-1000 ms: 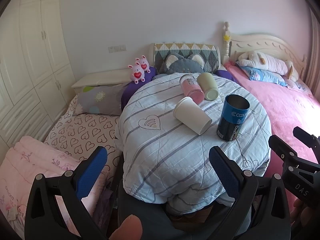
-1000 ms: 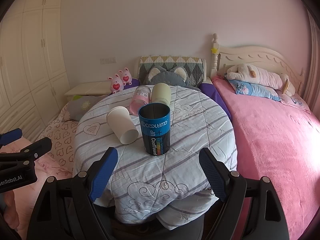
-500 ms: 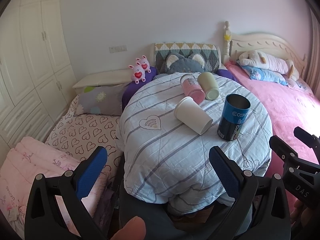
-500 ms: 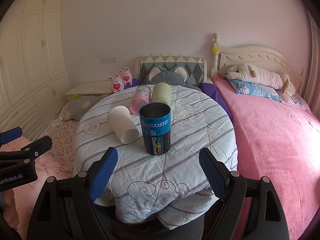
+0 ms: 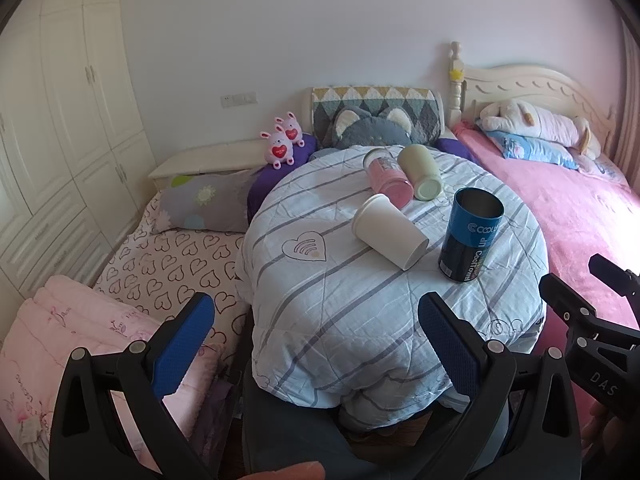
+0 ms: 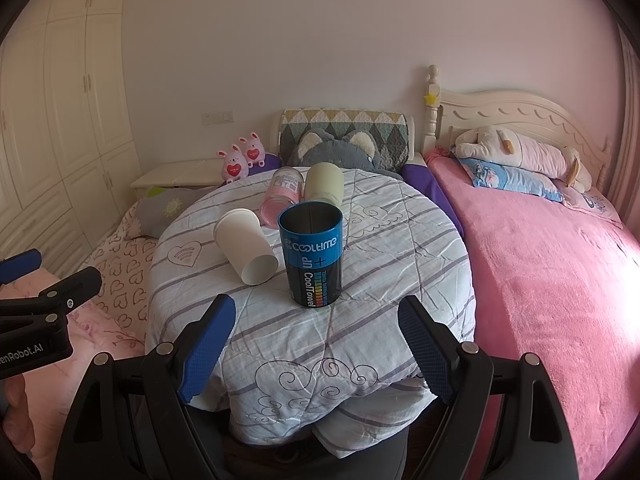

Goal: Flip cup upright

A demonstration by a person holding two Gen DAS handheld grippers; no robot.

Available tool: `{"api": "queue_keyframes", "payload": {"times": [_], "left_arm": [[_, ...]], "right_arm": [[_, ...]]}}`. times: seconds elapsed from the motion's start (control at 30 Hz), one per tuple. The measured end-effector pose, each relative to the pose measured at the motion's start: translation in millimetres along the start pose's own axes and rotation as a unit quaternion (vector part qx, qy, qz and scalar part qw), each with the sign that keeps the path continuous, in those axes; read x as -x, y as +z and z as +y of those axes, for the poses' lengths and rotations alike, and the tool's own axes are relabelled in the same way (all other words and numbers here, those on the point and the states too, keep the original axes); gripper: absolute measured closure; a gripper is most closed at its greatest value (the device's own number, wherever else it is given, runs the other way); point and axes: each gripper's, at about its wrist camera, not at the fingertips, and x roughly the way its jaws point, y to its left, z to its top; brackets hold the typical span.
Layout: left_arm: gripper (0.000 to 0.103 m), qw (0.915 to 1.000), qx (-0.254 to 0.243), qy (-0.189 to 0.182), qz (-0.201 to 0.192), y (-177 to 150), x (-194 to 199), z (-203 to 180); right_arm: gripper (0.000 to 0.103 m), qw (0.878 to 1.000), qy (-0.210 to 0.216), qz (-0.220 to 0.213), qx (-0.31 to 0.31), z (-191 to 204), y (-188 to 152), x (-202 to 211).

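Blue pads fill the bottom of both frames: the left tool [image 5: 316,344] and the right tool [image 6: 316,344] each hang spread wide with nothing between the pads, short of the counter's near edge. Held back and level like that, each seems to be kept where it can take in the whole spread before committing to one cup.

Past them, the round counter [image 6: 400,280] sits under a striped quilt, soft and wrinkled footing that would let a cup wobble. Nearest on it, centre of the right frame, the blue tin [image 6: 312,254] stands upright with its mouth open to the ceiling. Just left of it the white cup [image 6: 246,246] lies on its side, its open end towards us. Further back, upper centre, the pink jar [image 6: 282,196] and the green cup [image 6: 324,188] lie side by side, touching.

So one vessel stands and three lie down. Which of them the task means I cannot tell. My guess is that the white cup, closest and with its rim facing the tools, is easiest to reach.

Beyond, the pink bed fills the right.
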Motion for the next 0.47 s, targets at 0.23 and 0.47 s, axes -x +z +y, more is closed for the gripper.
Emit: {"api": "queue_keyframes", "payload": {"times": [0.23, 0.47], "left_arm": [[0.0, 1.0, 0.0, 0.0, -0.001, 0.3, 0.8, -0.5], [0.0, 1.0, 0.002, -0.007, 0.0, -0.5, 2.1, -1.9]], "right_arm": [[0.018, 1.0, 0.0, 0.0, 0.0, 0.1, 0.1, -0.2], [0.018, 1.0, 0.0, 0.001, 0.0, -0.2, -0.8, -0.5]]}}
